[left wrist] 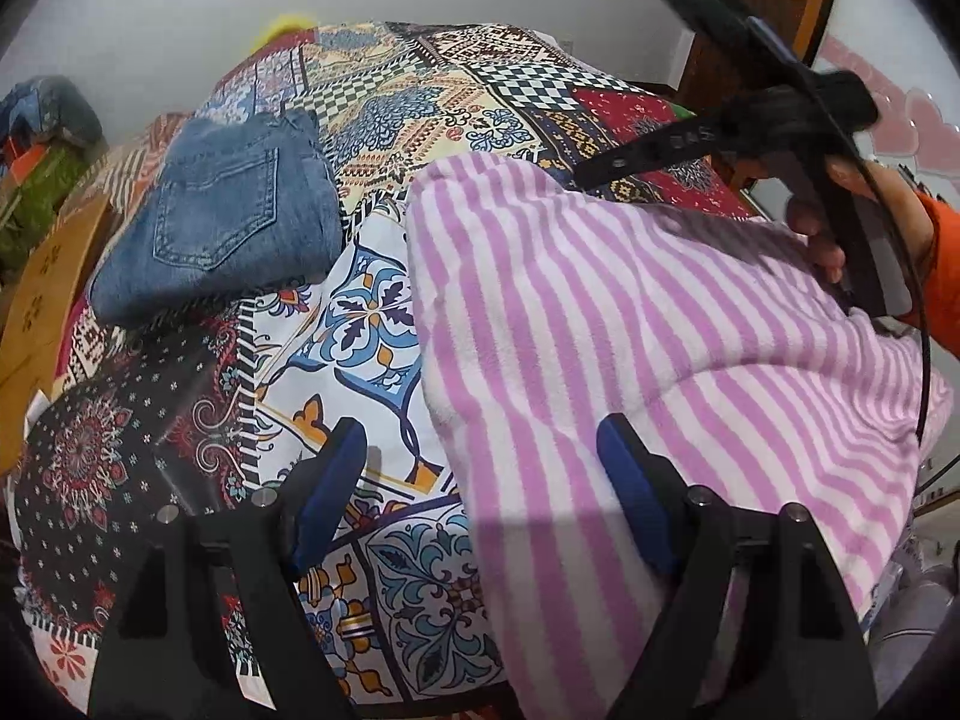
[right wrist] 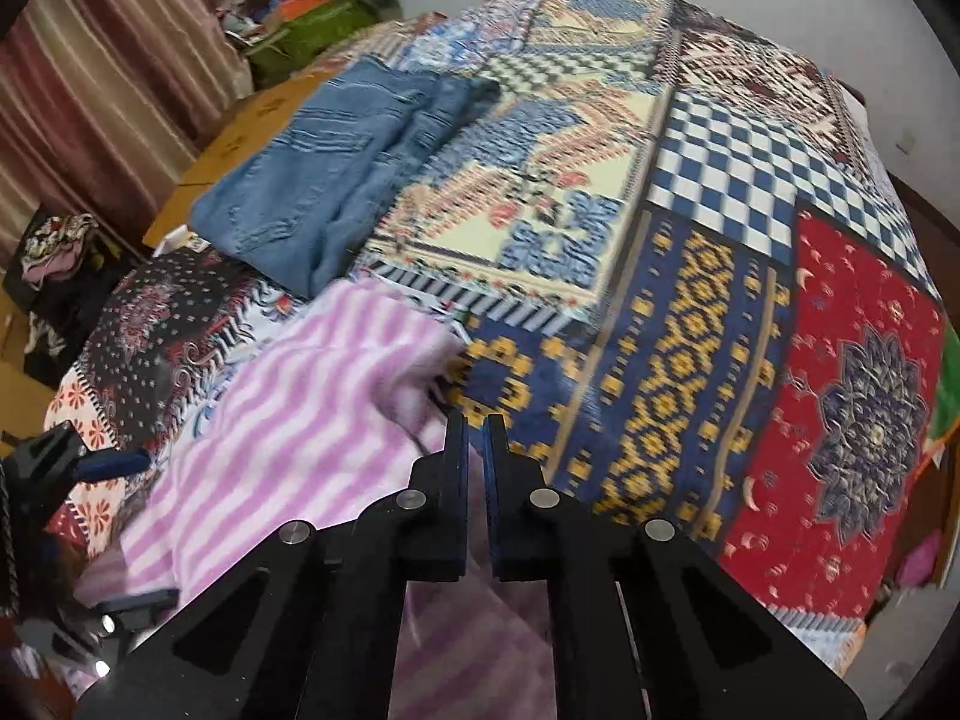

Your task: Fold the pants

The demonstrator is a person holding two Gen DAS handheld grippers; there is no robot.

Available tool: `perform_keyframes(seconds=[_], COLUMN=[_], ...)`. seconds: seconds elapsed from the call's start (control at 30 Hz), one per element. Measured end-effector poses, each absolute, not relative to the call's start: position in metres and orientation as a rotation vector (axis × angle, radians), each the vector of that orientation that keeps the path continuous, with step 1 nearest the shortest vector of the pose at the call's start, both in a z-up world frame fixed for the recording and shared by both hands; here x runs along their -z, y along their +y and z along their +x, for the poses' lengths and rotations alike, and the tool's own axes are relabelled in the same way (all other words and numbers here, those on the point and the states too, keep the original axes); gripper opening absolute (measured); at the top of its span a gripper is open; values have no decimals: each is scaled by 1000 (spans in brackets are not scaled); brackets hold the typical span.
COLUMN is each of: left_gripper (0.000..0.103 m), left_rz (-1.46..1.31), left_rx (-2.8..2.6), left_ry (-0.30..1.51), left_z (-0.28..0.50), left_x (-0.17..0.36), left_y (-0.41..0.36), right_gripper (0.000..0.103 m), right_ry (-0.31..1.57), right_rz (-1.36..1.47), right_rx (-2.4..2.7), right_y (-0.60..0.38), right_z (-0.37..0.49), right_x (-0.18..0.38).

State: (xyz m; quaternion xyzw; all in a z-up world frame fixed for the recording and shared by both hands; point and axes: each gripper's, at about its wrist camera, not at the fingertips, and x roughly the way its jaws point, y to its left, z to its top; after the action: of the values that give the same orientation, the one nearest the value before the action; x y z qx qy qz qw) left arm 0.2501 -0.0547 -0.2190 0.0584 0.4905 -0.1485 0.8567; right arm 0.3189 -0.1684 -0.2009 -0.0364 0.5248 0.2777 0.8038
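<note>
Pink-and-white striped pants (left wrist: 630, 312) lie spread on a patchwork bedspread (left wrist: 384, 324). My left gripper (left wrist: 480, 444) is open above their near left edge, one blue pad over the bedspread and the other over the stripes, with nothing pinched. In the right wrist view the striped pants (right wrist: 288, 432) bunch up against my right gripper (right wrist: 477, 420), whose fingers are shut on the cloth's edge. From the left wrist view a hand (left wrist: 822, 234) in an orange sleeve holds that right gripper at the pants' far right side; its fingertips are hidden there.
Folded blue jeans (left wrist: 228, 228) (right wrist: 336, 168) rest on the bed's far left part. The bedspread (right wrist: 690, 300) stretches bare to the right. A wooden bed frame (left wrist: 42, 312), a pile of clothes (right wrist: 312, 6) and a striped curtain (right wrist: 108, 72) stand beyond the left side.
</note>
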Motion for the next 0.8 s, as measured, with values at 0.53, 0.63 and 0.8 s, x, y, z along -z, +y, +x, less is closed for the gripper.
perform_keyframes(seconds=[0.53, 0.63, 0.8], left_gripper=[79, 79, 79], left_rz=[100, 103, 109], left_rx=[263, 265, 254], left_ry=[976, 986, 1007], left_z=[180, 162, 150], left_x=[154, 156, 168], left_y=[-35, -35, -37], right_gripper=[38, 41, 45], right_ry=[973, 979, 1039], right_rz=[147, 128, 43], right_rx=[-746, -778, -778], right_y=[-206, -184, -151], right_z=[121, 109, 115], right_x=[126, 135, 158])
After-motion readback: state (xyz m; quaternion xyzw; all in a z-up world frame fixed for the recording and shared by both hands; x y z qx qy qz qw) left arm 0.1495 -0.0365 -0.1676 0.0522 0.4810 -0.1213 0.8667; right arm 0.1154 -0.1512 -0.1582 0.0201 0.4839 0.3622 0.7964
